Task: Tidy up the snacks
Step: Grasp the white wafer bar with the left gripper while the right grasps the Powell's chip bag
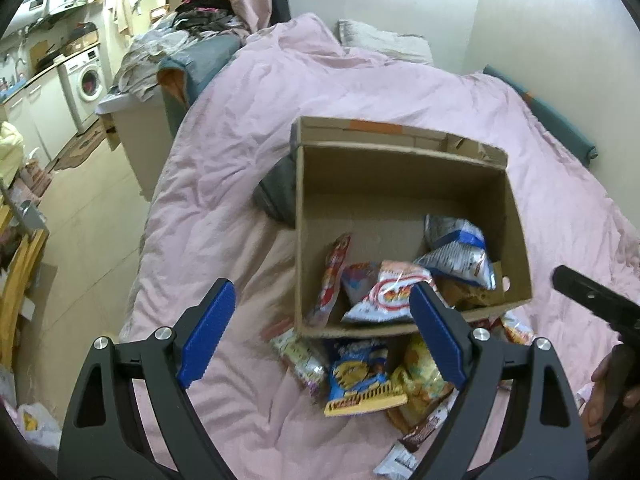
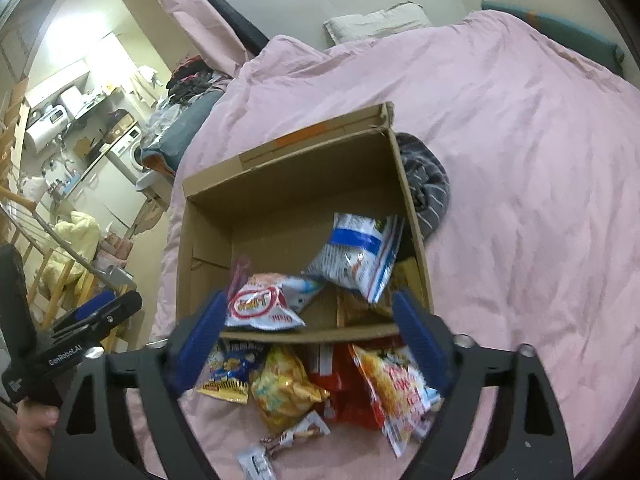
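An open cardboard box (image 1: pixel 316 240) (image 2: pixel 204 248) stands on the pink bed. Inside lie a white and blue bag (image 1: pixel 460 252) (image 2: pixel 360 256), a red-and-white bag (image 1: pixel 384 292) (image 2: pixel 260 304) and a red stick pack (image 1: pixel 332 284). Loose snacks lie in front of the box: a blue and yellow bag (image 1: pixel 360 376) (image 2: pixel 230 372), a yellow bag (image 1: pixel 420 376) (image 2: pixel 284 388) and a red bag (image 2: pixel 400 384). My left gripper (image 1: pixel 320 336) is open and empty above the loose snacks. My right gripper (image 2: pixel 308 344) is open and empty over the box's near wall.
A grey striped cloth (image 2: pixel 428 176) (image 1: pixel 276 192) lies beside the box. A pillow (image 1: pixel 380 40) sits at the bed's head by the wall. The floor, a washing machine (image 1: pixel 88 80) and a clothes pile are to the left of the bed.
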### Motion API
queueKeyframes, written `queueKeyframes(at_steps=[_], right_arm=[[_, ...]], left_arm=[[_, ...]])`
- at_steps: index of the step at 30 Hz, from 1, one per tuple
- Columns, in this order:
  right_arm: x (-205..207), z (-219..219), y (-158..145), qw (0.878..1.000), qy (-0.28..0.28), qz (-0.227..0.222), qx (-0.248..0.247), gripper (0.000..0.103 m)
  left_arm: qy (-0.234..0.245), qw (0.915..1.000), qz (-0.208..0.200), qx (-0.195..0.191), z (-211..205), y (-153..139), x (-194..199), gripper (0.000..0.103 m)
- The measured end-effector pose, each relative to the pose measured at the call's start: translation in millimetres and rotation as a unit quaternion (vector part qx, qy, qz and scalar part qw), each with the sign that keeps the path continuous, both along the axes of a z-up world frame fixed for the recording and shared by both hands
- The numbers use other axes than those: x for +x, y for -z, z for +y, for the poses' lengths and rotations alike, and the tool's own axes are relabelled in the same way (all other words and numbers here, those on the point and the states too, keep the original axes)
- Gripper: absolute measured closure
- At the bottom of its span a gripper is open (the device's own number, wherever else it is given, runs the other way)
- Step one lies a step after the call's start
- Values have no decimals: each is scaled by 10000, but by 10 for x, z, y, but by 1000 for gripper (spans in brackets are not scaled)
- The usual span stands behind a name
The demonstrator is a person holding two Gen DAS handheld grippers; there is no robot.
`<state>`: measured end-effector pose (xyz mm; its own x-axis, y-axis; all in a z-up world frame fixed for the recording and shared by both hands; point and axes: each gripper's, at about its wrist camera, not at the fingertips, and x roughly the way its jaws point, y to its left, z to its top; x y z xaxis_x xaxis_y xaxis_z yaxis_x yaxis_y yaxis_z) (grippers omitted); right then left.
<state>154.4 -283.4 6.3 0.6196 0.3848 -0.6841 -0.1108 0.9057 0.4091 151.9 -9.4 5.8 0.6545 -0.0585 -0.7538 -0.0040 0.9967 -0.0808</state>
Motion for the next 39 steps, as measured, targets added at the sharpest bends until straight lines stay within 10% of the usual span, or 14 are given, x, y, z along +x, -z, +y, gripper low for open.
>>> queueKeyframes(at_steps=[17,24,32,39], right_arm=[[-439,-388,317,9968,410,690,29,4],[-508,-563,427,9941,624,885,-14,4],[-513,-661,455,9922,776,970,94,4],[-454,-792,594,9854,965,1307,509,4]], left_arm=[[111,9925,1059,-602,-120,509,-326,10],[422,9631,2549,-752,-509,1150,-601,10],[305,9493,3101,-420,-954,1571,-898,11],[534,9509,3045,-110,-1066,1544,-976,57]])
